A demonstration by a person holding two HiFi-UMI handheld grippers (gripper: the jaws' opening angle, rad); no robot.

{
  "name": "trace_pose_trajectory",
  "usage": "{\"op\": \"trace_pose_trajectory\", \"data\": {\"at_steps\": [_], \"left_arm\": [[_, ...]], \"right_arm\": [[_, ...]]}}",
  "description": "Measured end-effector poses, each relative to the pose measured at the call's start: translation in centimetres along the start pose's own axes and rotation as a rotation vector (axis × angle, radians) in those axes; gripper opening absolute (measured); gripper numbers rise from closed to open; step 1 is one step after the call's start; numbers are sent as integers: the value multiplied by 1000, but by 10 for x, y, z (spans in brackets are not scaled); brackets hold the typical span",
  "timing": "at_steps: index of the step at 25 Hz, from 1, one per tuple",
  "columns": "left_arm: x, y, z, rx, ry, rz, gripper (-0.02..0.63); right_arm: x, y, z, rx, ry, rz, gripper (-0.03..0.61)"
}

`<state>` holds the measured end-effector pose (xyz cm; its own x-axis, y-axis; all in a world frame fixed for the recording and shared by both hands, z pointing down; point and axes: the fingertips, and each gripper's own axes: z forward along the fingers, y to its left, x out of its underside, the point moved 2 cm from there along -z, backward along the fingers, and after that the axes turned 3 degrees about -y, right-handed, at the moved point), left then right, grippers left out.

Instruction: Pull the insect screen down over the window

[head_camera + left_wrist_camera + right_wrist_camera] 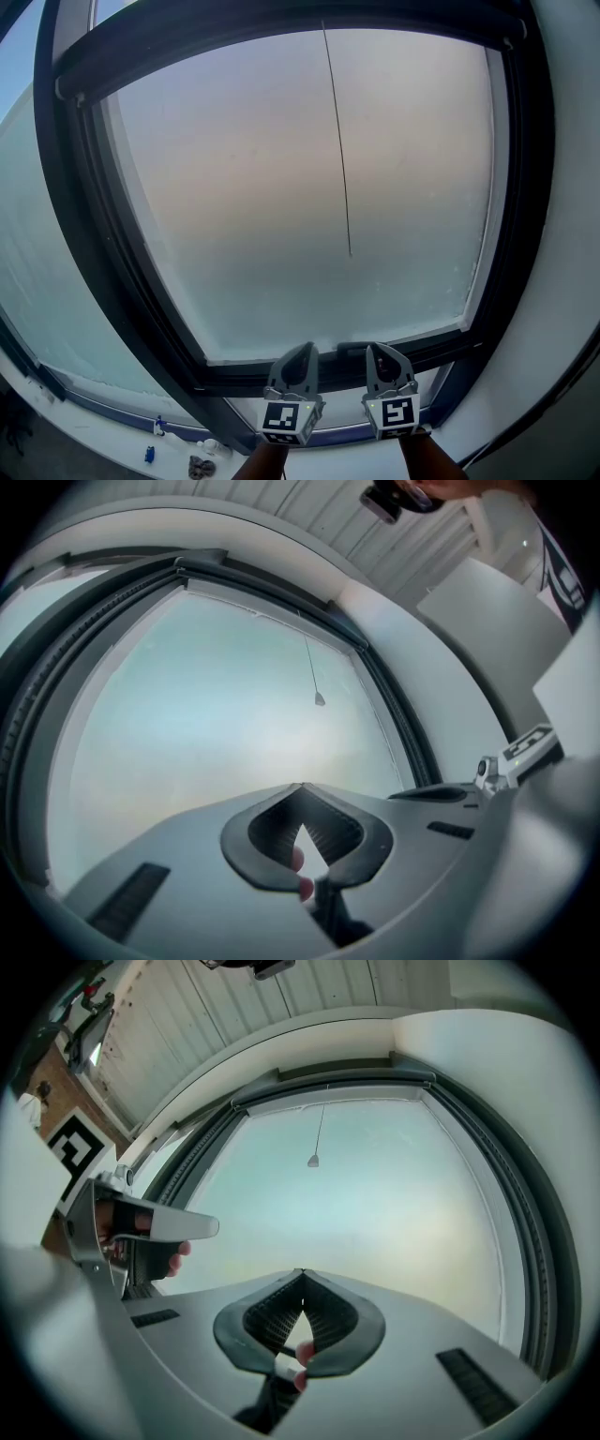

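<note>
Window (234, 187): dark frame, pale frosted pane.
Insect screen's pull cord (339, 141): hangs from the top rail to mid-pane, its end well above my grippers.
My left gripper (306, 349) and right gripper (377, 350): side by side at the bottom rail, jaws pressed together, nothing pinched.

The dark-framed window (527, 187) rises just beyond the left gripper (305, 349) and right gripper (377, 349). Its thin pull cord (339, 141) hangs from the top bar and ends mid-pane, well above them.
</note>
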<state>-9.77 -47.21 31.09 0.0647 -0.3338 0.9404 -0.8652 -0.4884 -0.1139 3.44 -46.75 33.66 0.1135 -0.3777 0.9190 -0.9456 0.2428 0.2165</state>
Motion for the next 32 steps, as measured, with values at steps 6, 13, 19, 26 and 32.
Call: {"op": "trace_pose_trajectory", "data": {"at_steps": [6, 13, 19, 26, 32], "left_arm": [[-51, 15, 27, -18, -97, -4, 2], [-124, 21, 56, -5, -225, 145, 2], [-203, 42, 76, -90, -315, 309, 2], [-278, 39, 89, -149, -408, 612, 2], [-317, 26, 109, -183, -398, 904, 2]], "right_arm": [[-40, -32, 26, -7, -71, -56, 3], [-112, -65, 67, -37, -130, -215, 3], [-191, -80, 97, -27, -224, -436, 5], [-242, -76, 120, -27, -260, -624, 31], [-283, -78, 142, -19, -279, -793, 77]]}}
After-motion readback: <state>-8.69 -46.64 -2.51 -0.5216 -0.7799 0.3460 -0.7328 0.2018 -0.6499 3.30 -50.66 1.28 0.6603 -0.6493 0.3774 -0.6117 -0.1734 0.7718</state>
